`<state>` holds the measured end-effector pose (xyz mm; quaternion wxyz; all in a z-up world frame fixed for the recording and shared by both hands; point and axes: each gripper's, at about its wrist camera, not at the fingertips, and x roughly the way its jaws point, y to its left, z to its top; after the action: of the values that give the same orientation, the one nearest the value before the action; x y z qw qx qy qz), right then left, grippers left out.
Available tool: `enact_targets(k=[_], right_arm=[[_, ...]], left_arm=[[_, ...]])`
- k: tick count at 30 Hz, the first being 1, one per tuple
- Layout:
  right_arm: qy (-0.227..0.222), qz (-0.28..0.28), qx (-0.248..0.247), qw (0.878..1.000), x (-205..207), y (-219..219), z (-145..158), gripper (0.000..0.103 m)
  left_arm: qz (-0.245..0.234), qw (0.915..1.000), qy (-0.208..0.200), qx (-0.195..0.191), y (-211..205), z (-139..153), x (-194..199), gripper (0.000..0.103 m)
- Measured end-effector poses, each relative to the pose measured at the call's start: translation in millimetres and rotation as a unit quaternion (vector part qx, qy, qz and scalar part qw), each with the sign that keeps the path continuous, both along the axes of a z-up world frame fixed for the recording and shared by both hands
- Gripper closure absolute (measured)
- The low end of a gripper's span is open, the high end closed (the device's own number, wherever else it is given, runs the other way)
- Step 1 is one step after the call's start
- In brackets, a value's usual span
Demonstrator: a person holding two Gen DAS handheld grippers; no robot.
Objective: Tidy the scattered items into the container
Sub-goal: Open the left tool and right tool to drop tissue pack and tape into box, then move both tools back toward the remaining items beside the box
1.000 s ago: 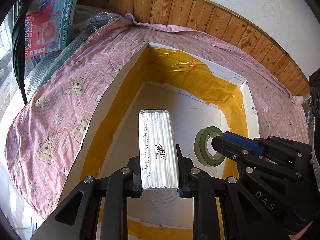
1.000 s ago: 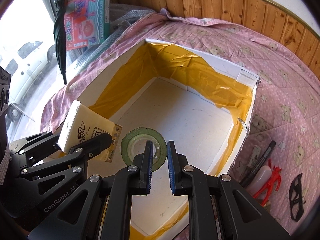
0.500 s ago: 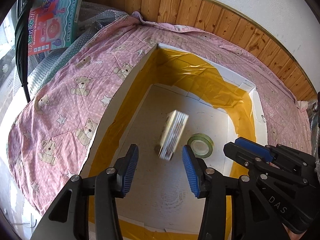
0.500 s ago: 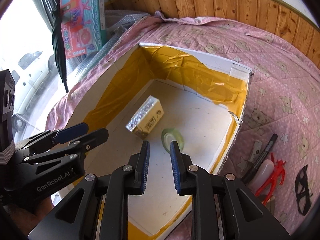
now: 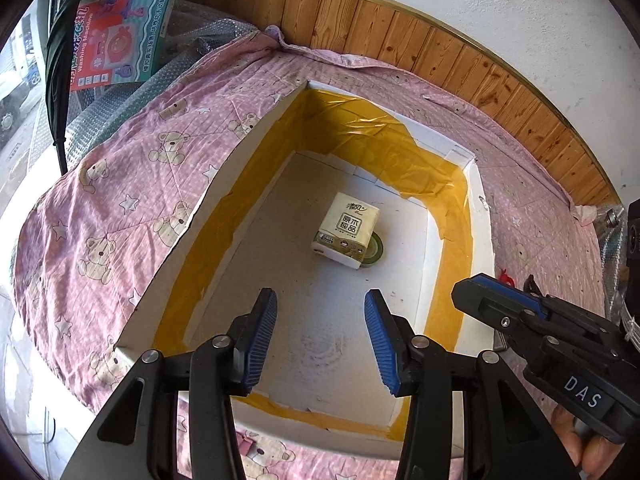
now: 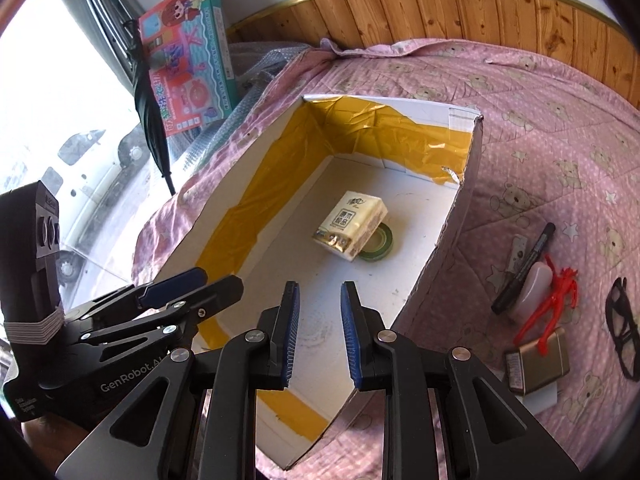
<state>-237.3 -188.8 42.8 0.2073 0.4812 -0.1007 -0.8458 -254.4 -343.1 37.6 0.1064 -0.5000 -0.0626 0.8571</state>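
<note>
1. The box [image 5: 208, 216] lies ahead of both jaws.
2. The tissue pack [image 5: 346, 229], a second ago between the left gripper [image 5: 320, 338] jaws, now lies inside, leaning on the tape roll [image 6: 380, 242].
3. The left gripper is wide apart and empty; the right gripper [image 6: 320, 330] is partly apart and empty.
4. The pen [image 6: 524, 266] and other small things wait right of the right jaws.

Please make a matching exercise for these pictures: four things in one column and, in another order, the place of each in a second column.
Things:
1. tissue pack
2. green tape roll
3. black marker
4. toy box

Places:
A. on the pink blanket, right of the white box
B. leaning upright beyond the blanket's far left corner
C. inside the box, resting partly on the roll
D. on the box floor, partly under the pack

Pairs: 1-C, 2-D, 3-A, 4-B
</note>
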Motion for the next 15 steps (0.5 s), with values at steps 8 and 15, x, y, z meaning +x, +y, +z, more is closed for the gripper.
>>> enact_targets(k=[8,15], right_arm=[[0.015,0.004,-0.016,1.000,31,8,17,0.080],[0.029,0.005,-0.032,0.999,58,19,31,0.079]], left_arm=[[-0.009,0.9996,0.028,-0.004,9,25,35,0.056],[-0.026,0.9981,0.054,-0.012,25,45,64,0.056]])
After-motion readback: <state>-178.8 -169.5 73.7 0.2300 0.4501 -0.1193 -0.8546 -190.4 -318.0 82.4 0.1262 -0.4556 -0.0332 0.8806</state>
